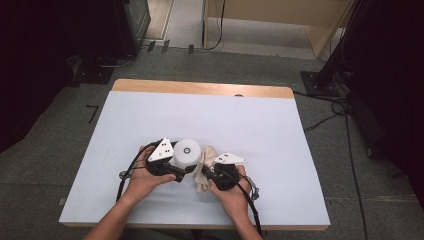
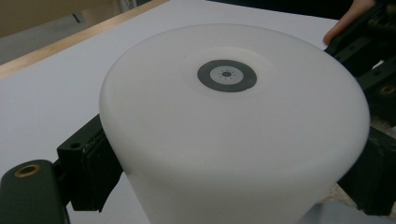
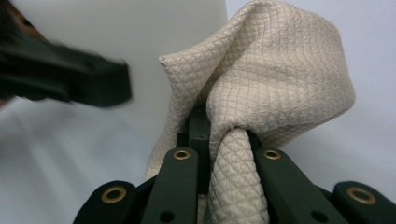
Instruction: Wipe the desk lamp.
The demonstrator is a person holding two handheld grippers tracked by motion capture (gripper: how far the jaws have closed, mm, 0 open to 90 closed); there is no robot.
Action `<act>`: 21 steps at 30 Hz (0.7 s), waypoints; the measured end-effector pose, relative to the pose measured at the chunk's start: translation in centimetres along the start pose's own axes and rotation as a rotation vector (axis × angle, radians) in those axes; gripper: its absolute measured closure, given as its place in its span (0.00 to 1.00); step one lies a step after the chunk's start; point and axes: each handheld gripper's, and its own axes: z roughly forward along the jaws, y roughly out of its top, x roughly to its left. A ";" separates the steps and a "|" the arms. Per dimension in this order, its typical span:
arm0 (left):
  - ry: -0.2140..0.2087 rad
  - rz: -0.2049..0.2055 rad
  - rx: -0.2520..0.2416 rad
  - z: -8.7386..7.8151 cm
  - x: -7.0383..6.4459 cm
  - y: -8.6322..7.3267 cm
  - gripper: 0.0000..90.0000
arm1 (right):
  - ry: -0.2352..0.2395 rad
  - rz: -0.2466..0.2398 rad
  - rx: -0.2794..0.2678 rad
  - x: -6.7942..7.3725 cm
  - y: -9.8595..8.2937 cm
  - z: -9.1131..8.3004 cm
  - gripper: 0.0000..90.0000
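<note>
Wiping was the step in hand: my left gripper (image 1: pixel 184 169) had its fingers (image 2: pixel 86 161) clamped on both sides of the white cylinder (image 1: pixel 186 152), which stood upright near the front of the surface (image 1: pixel 250 125). My right gripper (image 1: pixel 206 171) pinched a bunched cream cloth (image 3: pixel 261 88) between its fingers, pressed right against the cylinder's side. To do it well, I judged I had to keep the left clamp firm so the cylinder wouldn't tip, and sweep the cloth round the wall with light pressure.

A white table (image 1: pixel 150 115) with a wooden far edge stands on grey floor (image 1: pixel 45 150) beside loose cables (image 1: pixel 325 120).
</note>
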 end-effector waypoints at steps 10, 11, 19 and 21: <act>0.003 -0.002 -0.002 0.0 0.0 0.0 0.10 | 0.009 -0.026 -0.093 0.9 1.3 -1.8 0.93; 0.003 -0.002 -0.003 0.0 0.0 0.0 0.10 | 0.012 -0.024 -0.071 0.8 1.1 -1.6 0.93; 0.002 0.001 -0.006 0.1 0.0 -0.1 0.10 | -0.038 -0.077 0.133 0.3 -0.3 1.1 0.93; 0.004 -0.001 -0.008 0.1 0.0 -0.1 0.10 | -0.053 -0.057 0.142 -0.3 -0.4 1.2 0.93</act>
